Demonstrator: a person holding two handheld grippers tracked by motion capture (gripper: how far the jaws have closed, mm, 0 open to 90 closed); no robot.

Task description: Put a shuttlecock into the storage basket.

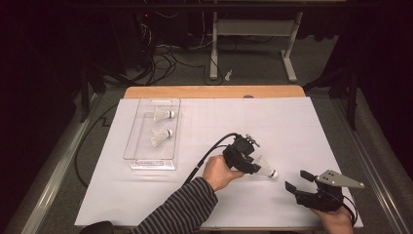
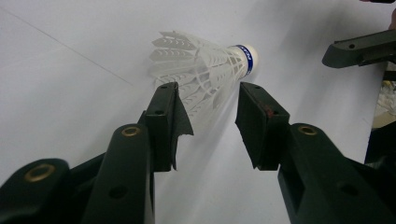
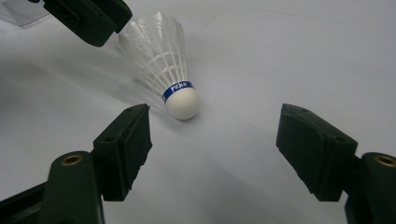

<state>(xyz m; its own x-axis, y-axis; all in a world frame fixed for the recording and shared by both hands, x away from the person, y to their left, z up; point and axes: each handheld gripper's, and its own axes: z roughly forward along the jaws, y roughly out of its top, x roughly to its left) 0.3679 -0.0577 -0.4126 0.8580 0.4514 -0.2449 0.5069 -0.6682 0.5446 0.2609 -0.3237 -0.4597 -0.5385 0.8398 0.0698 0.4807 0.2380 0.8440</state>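
a person's left gripper (image 1: 254,165) straddles the feathered skirt of a shuttlecock (image 1: 265,170) lying on the white table sheet (image 1: 292,122), jaws half open, pads not yet pressing. likely step: grasping it for the clear tray (image 1: 139,158) (two shuttlecocks already inside). next: close gently. the right gripper (image 3: 212,149) view shows the cork tip facing its wide-open, empty jaws.

Feathered shuttlecock (image 2: 201,70), seemingly matt paper (image 1: 292,126)
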